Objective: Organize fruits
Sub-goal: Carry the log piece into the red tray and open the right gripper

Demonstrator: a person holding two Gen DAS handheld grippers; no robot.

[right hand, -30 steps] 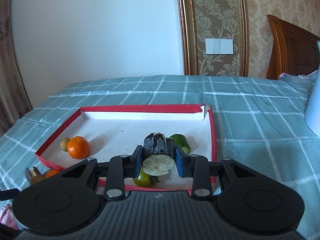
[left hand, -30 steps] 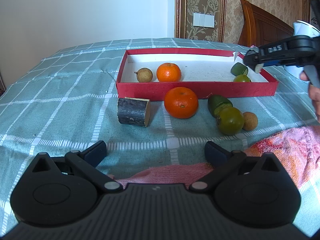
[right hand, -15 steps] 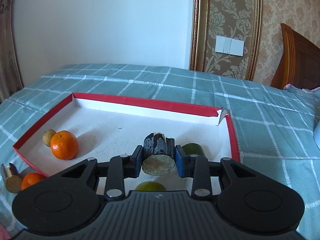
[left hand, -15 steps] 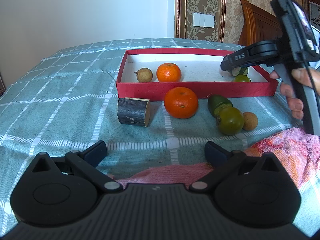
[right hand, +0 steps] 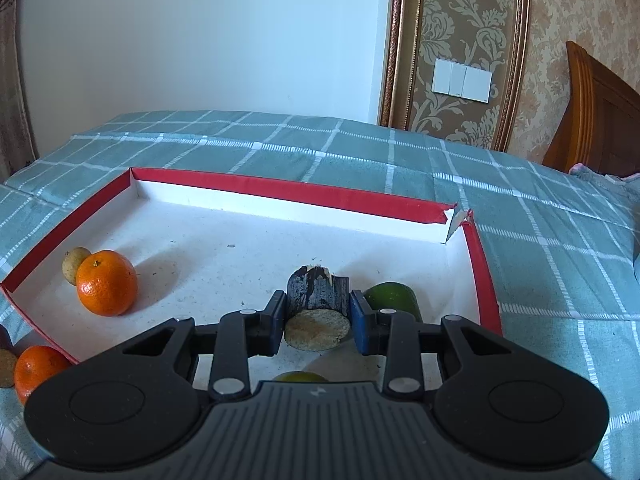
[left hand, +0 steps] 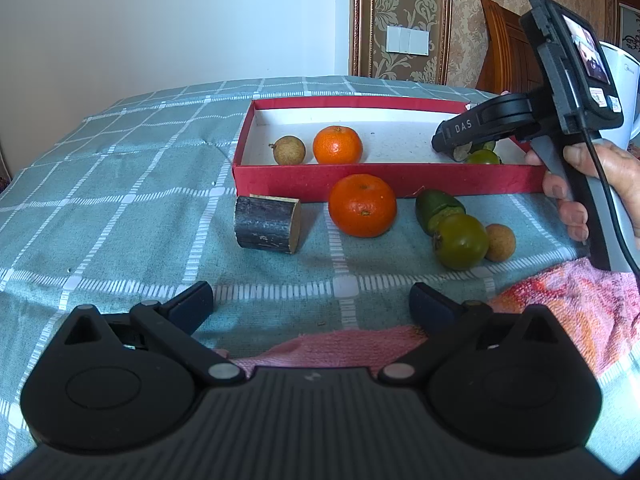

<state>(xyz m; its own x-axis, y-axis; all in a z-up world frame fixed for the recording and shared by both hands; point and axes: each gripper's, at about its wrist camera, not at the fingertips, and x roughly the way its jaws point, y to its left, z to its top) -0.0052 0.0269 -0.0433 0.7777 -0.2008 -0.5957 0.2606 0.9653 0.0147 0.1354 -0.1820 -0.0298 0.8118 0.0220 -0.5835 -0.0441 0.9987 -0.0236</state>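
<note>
Placing step. Your right claw [right hand: 318, 322] is clamped on the dark cane piece [right hand: 316, 304], low over the red tray [right hand: 304, 194] beside the green fruit [right hand: 394, 300]. Next: set down, release. Left claw [left hand: 312, 306] gapes empty over the bed.

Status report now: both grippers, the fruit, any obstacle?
Right gripper shut on dark cane piece, over red tray. Left gripper open, empty. Green fruit beside drop spot.
</note>
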